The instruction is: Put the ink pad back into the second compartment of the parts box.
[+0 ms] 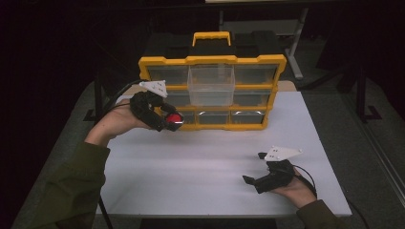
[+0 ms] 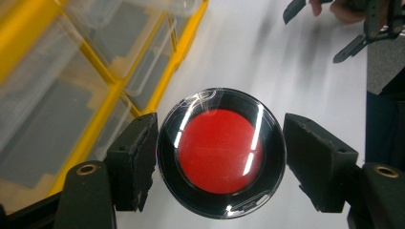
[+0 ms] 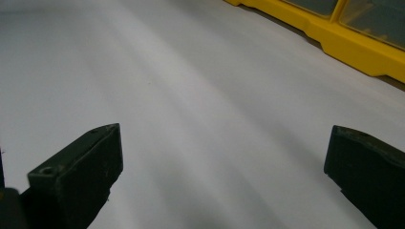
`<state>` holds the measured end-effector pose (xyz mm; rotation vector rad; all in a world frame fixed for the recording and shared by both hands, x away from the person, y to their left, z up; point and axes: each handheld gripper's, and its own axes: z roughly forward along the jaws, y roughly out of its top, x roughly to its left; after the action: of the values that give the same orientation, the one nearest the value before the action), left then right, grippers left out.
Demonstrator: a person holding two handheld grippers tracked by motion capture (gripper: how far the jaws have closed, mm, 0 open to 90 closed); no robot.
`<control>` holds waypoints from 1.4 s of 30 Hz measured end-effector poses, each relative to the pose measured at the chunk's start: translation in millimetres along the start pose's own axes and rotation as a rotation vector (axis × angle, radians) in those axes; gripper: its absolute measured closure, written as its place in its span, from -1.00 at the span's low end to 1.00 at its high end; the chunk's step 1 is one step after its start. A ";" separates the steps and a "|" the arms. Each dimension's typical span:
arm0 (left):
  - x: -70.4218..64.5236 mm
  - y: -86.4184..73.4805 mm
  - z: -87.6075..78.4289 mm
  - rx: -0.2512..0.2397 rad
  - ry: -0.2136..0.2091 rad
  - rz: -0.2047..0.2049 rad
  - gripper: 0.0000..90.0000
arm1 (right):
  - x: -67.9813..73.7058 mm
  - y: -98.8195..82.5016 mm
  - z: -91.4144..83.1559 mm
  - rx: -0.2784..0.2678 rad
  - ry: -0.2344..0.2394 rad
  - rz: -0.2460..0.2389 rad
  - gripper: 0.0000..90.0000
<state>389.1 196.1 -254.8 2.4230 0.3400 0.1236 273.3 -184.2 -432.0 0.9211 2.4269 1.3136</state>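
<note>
Nearest the person, the right gripper (image 1: 254, 180) rested on the white bench (image 1: 205, 162), its jaws wide apart with nothing between them. Farther off, the left gripper (image 1: 173, 122) pinched a small round black-rimmed case with a red centre (image 2: 220, 151) by its edges (likely light, stiff, glossy and slippery, so a rim grip suited it), held above the bench before the yellow drawer cabinet (image 1: 212, 60).

High view sits above the near table (image 1: 210, 167) edge, facing forward and down, with the yellow organizer (image 1: 212, 90) at 12 o'clock. Left gripper view rides close, organizer (image 2: 71, 86) at 10 o'clock. Right gripper view skims low over the table (image 3: 191, 95), sharing the organizer (image 3: 334, 33) at 1 o'clock.
</note>
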 end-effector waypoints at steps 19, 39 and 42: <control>9.7 38.2 -51.5 -0.011 0.006 0.003 -0.33 | 0.0 0.1 0.0 0.000 0.000 0.003 -1.00; 19.7 79.6 -83.2 -0.068 0.001 0.022 -0.33 | -0.1 0.0 -0.1 -0.001 -0.002 0.000 -1.00; 19.9 88.3 -84.1 -0.067 0.002 0.030 -0.33 | -0.2 0.0 -0.1 -0.002 -0.002 0.002 -1.00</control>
<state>412.0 188.6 -133.6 2.3629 0.2953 0.1481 273.3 -184.4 -432.0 0.9236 2.4227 1.3150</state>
